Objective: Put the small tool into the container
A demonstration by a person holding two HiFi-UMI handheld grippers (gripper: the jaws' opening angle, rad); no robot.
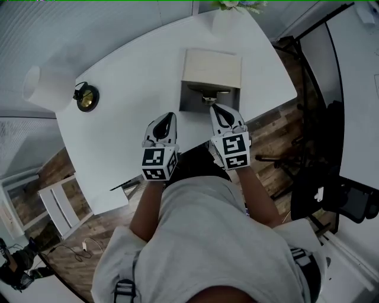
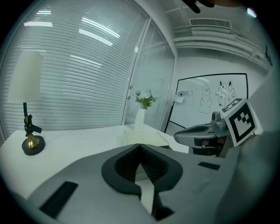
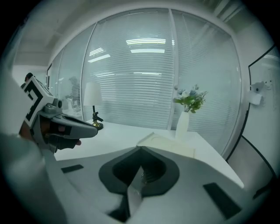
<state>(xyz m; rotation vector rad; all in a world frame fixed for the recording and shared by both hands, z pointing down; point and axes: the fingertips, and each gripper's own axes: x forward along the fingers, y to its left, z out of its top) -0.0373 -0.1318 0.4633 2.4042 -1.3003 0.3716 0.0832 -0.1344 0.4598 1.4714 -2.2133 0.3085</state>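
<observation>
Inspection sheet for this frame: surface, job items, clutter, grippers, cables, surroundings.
Surface: white table.
Job's things: beige container near the table's far edge; small tool at its front, held.
Clutter: lamp; vase of flowers.
Grippers: left gripper shut, nothing in it; right gripper shut on small tool.
Cables: thin cable on the floor.
Surroundings: wood floor, black chair, whiteboard, window blinds.

Dim bluish cast, fisheye-warped edges, dark vignetting
</observation>
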